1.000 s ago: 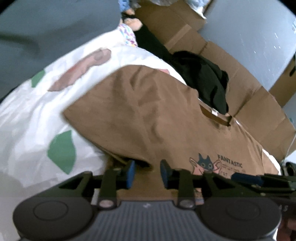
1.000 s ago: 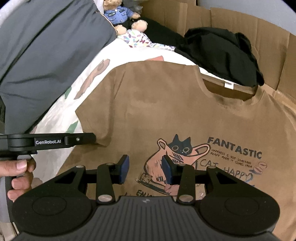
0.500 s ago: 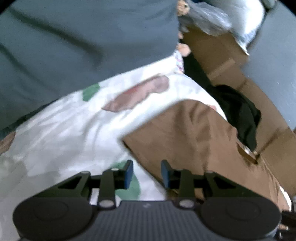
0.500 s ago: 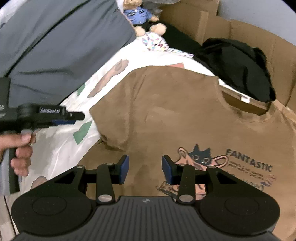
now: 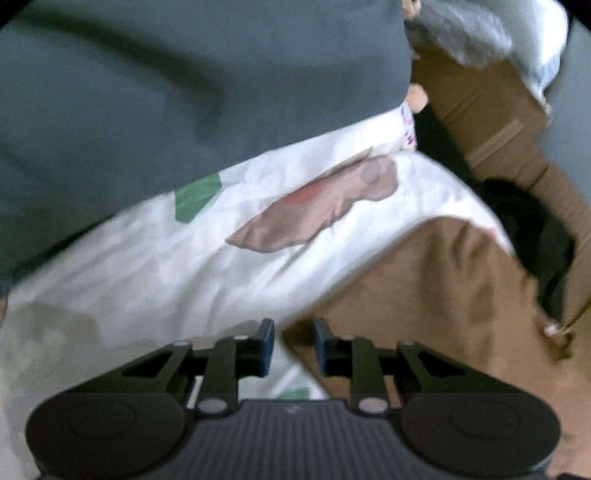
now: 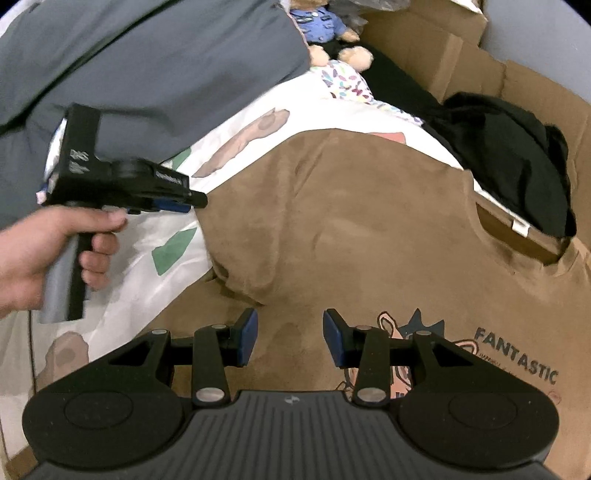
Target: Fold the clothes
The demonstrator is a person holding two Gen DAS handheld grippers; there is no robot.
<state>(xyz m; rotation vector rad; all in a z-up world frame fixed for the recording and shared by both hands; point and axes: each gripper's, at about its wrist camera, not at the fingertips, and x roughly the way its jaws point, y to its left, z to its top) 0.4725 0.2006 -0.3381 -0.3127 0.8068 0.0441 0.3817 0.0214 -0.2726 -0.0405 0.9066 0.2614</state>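
A brown T-shirt (image 6: 369, 221) with a cat print and the word FANTASTIC (image 6: 517, 363) lies face up on a white patterned sheet (image 6: 166, 258). Its left sleeve (image 6: 236, 258) is spread out towards the sheet. My left gripper (image 5: 293, 332) is at the outer edge of that sleeve (image 5: 424, 295). Its jaws are closing with the sleeve's corner in the gap, and a gap still shows beside the pads. The right wrist view shows the left gripper (image 6: 195, 201) in a hand (image 6: 37, 251), tips at the sleeve's edge. My right gripper (image 6: 288, 332) hovers open over the shirt's lower chest, holding nothing.
A grey duvet (image 6: 147, 55) is heaped along the left and far side. A black garment (image 6: 509, 155) lies beyond the collar against cardboard (image 6: 461, 48). A teddy bear in a blue shirt (image 6: 325, 26) sits at the far end of the bed.
The left gripper has swung left, off the shirt's body to the sleeve's outer edge, and its jaws have narrowed. The right gripper has drifted slightly, its opening unchanged.
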